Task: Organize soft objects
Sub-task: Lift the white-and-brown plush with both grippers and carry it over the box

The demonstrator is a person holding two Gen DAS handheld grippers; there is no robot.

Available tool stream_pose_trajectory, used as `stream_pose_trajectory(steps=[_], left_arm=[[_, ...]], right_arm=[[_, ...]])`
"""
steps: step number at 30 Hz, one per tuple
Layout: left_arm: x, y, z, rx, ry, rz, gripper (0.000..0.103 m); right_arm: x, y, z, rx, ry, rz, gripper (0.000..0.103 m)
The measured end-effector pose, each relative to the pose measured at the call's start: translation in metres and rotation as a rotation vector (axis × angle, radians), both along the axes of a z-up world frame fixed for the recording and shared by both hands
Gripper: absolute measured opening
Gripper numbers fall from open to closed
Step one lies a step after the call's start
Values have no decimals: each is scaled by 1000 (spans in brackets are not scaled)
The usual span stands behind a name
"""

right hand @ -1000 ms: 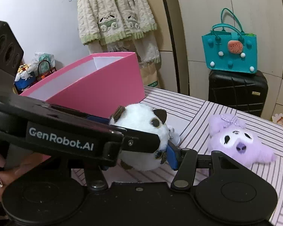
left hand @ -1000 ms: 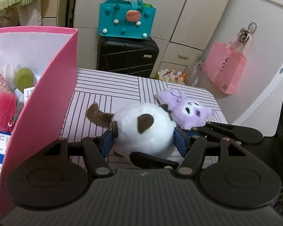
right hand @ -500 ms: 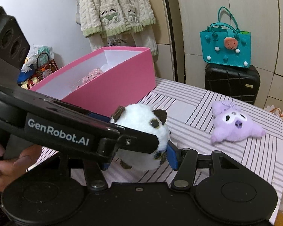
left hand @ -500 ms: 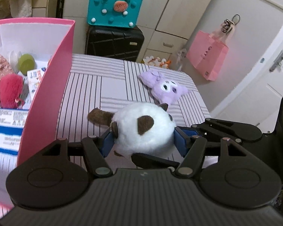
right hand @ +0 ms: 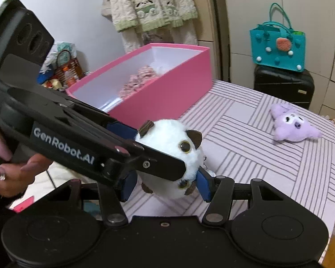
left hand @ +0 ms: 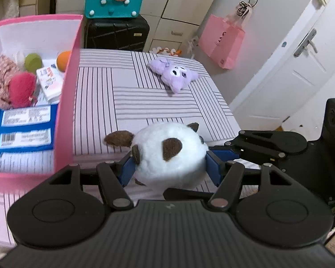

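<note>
Left claw (left hand: pixel 168 165): clenched on the white plush (left hand: pixel 167 154), blue pads pressed into its sides. Right claw (right hand: pixel 165 184): clenched on the same white plush, low on its body, below the left claw's finger that crosses it in the right wrist view. We hold the toy between both claws, clear of the striped table (left hand: pixel 127 98), just beside the near corner of the pink box (left hand: pixel 72 71).

Pink box, contents: pink fluffy item (left hand: pixel 22 89), patterned fabric, blue packets (left hand: pixel 24 131), small tissue pack, green and orange round things.

Purple plush (left hand: pixel 174 76): lying flat on the table, well apart from us, untouched.

Step in hand, as we judge it: carrying the white plush to the box. Next move calls for bringing it over the box wall above a free spot, then releasing both claws together. Purple plush follows.
</note>
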State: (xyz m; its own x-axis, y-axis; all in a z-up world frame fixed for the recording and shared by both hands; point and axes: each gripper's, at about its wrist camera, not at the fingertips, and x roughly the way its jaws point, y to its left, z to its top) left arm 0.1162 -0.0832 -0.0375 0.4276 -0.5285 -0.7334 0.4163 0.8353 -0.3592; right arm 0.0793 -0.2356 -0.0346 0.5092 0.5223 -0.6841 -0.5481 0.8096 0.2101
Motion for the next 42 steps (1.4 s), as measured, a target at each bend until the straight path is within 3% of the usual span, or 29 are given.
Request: stream_pose_trajectory(steps=[8,20,25,31,42], left_arm=[[-22,43,9,-43,61,-39,64],[-55,102,44,-2,108,-40,64],[-64,125,66,0,71,-18,65],[-65,148,89,-18,-33,20,65],[-24,177,112,-32,-179,94,65]], right_arm=[[-18,19,12,56,65,105,63],[-32,70,46,98,133,264,63],[-32,88,66,100,91,304,63],[-20,102,89,122,14,312,63],[37,130,105,139,-111,299,63]])
